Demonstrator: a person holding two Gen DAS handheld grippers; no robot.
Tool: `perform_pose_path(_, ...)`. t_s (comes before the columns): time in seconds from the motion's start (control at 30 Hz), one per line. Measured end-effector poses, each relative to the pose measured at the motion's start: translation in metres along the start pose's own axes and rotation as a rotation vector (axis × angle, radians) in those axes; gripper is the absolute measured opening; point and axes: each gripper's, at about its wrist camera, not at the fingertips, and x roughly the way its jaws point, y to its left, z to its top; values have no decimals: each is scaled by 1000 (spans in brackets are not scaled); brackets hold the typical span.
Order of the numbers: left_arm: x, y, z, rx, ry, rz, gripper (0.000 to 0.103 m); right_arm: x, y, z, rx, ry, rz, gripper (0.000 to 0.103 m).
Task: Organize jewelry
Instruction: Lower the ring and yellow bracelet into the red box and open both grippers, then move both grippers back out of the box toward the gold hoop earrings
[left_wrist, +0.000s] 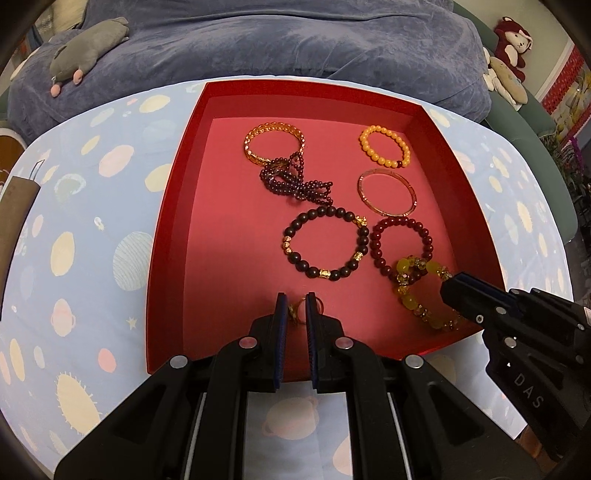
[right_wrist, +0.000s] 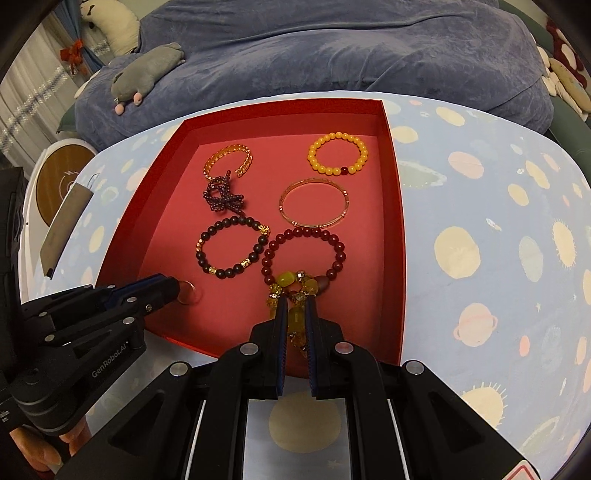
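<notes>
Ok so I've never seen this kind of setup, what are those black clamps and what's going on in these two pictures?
They are hand-held grippers, one per hand, each carrying a camera that looks along its fingers. One picture is from the left gripper, closed around a small ring. The other is from the right gripper, closed on a yellow bracelet. Both reach into a red tray on a planet-print cloth. The tray also holds other bracelets and a thin bangle.
</notes>
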Motion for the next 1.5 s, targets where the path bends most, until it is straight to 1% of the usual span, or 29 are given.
perform_pose_path(0.13, 3, 1, 0, -9, 3, -8, 10, 4, 0, 1, -17, 7, -15, 9)
perform_pose_path(0.2, 3, 0, -1, -5, -3, -2, 12, 3, -1, 0, -14, 1, -28, 13)
perform_pose_path(0.23, 3, -1, -1, -4, -2, 3, 17, 1, -3, -1, -10, -4, -30, 18)
perform_pose_path(0.27, 3, -1, -2, -2, -5, 7, 19, 0, -4, -1, -4, -12, -32, 22)
perform_pose_path(0.3, 2, -2, -2, -3, -10, 15, 26, -3, -5, -2, 2, -22, -34, 25)
perform_pose_path(0.33, 1, -3, -3, -6, -15, 22, 33, -5, -6, -2, 4, -30, -33, 29)
perform_pose_path(0.37, -1, -3, -3, -9, -22, 26, 36, -8, -6, -2, 5, -38, -34, 33)
perform_pose_path(0.43, -4, -4, -3, -12, -25, 38, 47, -15, -5, -3, 1, -55, -40, 37)
perform_pose_path(0.5, -8, -5, -4, -10, -28, 44, 53, -22, -2, -4, -8, -70, -49, 38)
perform_pose_path(0.67, -19, -7, -10, -10, -45, 49, 53, -41, 2, -9, -26, -105, -55, 40)
perform_pose_path(1.0, -52, -13, -30, -8, -101, 59, 53, -71, -5, -31, 0, -128, -54, 40)
perform_pose_path(1.27, -71, -16, -57, -17, -123, 72, 53, -85, -9, -55, 10, -130, -66, 40)
perform_pose_path(1.5, -79, -19, -85, -36, -120, 73, 53, -92, -11, -78, 5, -121, -83, 40)
